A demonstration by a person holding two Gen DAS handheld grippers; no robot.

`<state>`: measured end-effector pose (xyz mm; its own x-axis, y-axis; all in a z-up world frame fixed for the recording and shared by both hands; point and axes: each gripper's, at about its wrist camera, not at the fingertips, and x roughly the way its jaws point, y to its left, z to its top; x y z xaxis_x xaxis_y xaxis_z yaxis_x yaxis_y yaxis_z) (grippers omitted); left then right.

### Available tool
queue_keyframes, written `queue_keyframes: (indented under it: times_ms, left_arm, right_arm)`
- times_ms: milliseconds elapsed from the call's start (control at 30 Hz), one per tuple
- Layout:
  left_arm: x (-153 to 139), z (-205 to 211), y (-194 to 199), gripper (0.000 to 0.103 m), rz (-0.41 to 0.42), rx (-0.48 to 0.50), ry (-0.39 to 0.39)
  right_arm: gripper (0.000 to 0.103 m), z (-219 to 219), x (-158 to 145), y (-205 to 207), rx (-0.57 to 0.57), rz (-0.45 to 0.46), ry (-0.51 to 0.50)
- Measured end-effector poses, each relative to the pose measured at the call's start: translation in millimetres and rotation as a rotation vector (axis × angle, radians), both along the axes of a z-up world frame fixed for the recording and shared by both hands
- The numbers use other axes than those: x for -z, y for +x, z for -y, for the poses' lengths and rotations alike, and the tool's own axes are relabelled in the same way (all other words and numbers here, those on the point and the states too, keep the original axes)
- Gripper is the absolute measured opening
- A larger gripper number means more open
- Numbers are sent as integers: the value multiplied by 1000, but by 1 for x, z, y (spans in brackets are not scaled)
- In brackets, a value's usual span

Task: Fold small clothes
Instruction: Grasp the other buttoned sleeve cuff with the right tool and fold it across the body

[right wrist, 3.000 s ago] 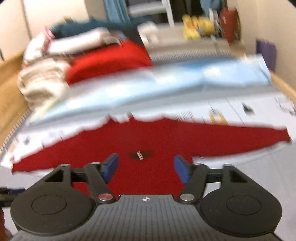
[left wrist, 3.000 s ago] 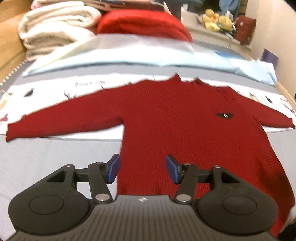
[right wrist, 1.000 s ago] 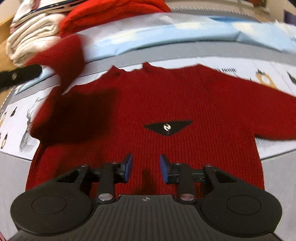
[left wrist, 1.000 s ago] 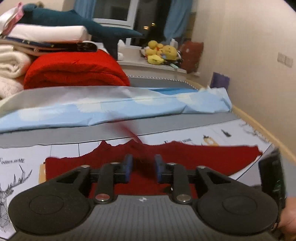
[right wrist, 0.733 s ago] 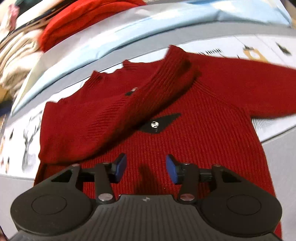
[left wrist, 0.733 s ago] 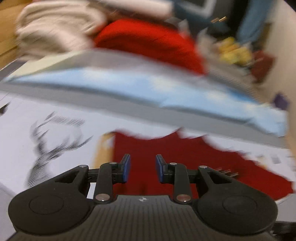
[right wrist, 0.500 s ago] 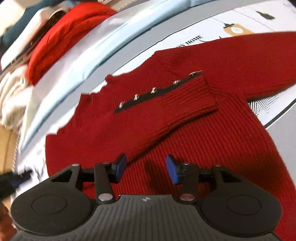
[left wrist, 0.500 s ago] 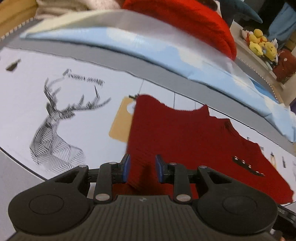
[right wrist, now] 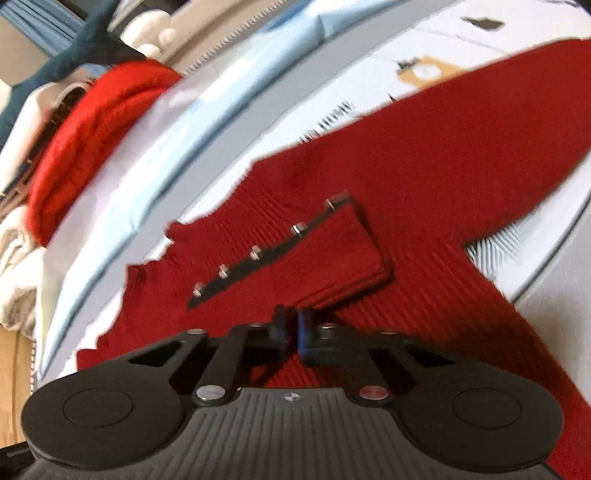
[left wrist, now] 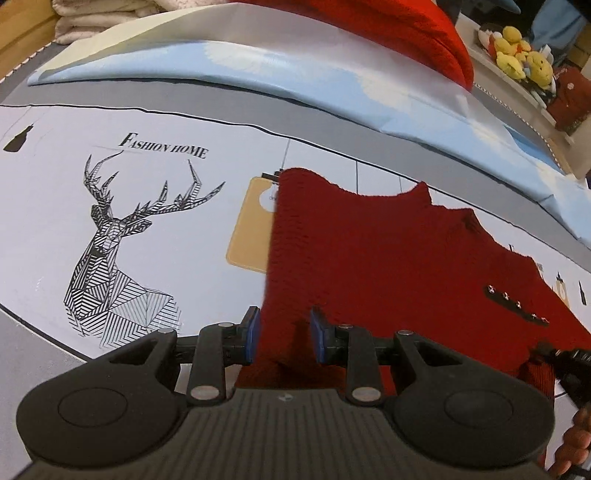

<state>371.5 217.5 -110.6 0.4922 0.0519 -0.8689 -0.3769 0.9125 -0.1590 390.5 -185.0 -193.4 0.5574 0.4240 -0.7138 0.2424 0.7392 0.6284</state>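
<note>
A dark red knit sweater (left wrist: 388, 266) lies flat on a printed sheet. Its left sleeve is folded across the chest, showing a black strip with metal studs (right wrist: 266, 254). The other sleeve (right wrist: 517, 110) stretches out straight. My left gripper (left wrist: 284, 334) hovers low over the sweater's folded left edge. Its blue pads stand partly apart, and the knit shows in the gap without being pressed. My right gripper (right wrist: 291, 328) has its pads together just below the folded cuff, pinching the knit. In the left wrist view its black fingers (left wrist: 565, 363) sit at the sweater's right side, where the fabric bunches.
The sheet carries a deer print (left wrist: 110, 258). Behind it lie a light blue cover (left wrist: 295, 74), a bright red blanket (left wrist: 406, 26) and pale folded towels (left wrist: 92, 14). Plush toys (left wrist: 517, 51) sit on a far shelf. A hand (left wrist: 576, 435) shows at the lower right.
The left sleeve swung over and now lies across the chest. Both grippers came down closer to the sweater and rolled. The right jaws went from apart to together.
</note>
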Motion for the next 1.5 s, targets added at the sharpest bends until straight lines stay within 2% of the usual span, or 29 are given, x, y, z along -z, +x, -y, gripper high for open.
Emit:
queue_keyframes:
  times_ms: [233, 267, 367, 433, 467, 500, 633, 667, 700, 767, 833, 933, 967, 1000, 1033, 1133, 1167, 1233, 1300, 1400, 1467, 1500]
  left_arm:
    - [8, 10, 5, 31, -24, 30, 25]
    - [8, 11, 5, 31, -26, 32, 29]
    - [11, 15, 6, 31, -30, 44, 36]
    - [12, 18, 7, 31, -35, 51, 42]
    - [13, 18, 8, 31, -37, 55, 46]
    - [13, 19, 8, 31, -39, 59, 49]
    - [15, 22, 9, 31, -47, 75, 63]
    - [16, 22, 9, 31, -48, 79, 66]
    - [16, 23, 9, 31, -50, 83, 69]
    - [17, 23, 9, 31, -51, 89, 75]
    - [18, 23, 10, 31, -53, 94, 82]
    - [25, 22, 11, 31, -66, 103, 90]
    - [31, 22, 12, 31, -80, 108, 101]
    - [35, 22, 12, 34, -94, 109, 110]
    - [39, 21, 12, 36, -107, 110, 113]
    - [37, 20, 12, 36, -105, 106, 114]
    - [33, 20, 11, 35, -95, 100, 116]
    - [26, 22, 11, 35, -68, 97, 120]
    - [25, 26, 12, 35, -63, 103, 119]
    - [39, 31, 14, 35, -110, 117, 134]
    - [39, 34, 15, 35, -116, 124, 155]
    - [37, 34, 15, 35, -111, 119, 151]
  right_arm:
    - [0, 1, -36, -3, -13, 196, -78]
    - [0, 2, -36, -2, -13, 182, -86]
    - [6, 3, -15, 6, -12, 31, -74]
    - [24, 9, 5, 8, 10, -62, 4]
    - [37, 11, 13, 8, 29, -94, 41]
    - [37, 12, 19, 9, 39, -109, 62]
    - [37, 12, 21, 14, 44, -81, 63]
    - [32, 13, 22, 16, 48, -74, 65]
    - [14, 13, 23, 16, 49, -70, 70]
    - [9, 15, 19, 8, 57, -40, 80]
    - [9, 18, 3, 3, 61, 39, 87]
    - [9, 14, -28, -6, 56, 205, 55]
    - [9, 15, -32, -8, 73, 227, 70]
    - [9, 18, -29, -7, 95, 202, 83]
    - [9, 22, -20, -5, 112, 130, 75]
    - [13, 32, 17, -4, 158, -137, 58]
    - [15, 36, 20, -7, 175, -153, 72]
    - [17, 36, 5, -8, 174, -111, 22]
    - [17, 32, -20, -13, 176, -1, -69]
    - [18, 34, -35, -17, 186, 95, -72]
    - [29, 36, -19, -7, 120, 45, -5]
    - [28, 44, -6, -5, 80, -34, 32]
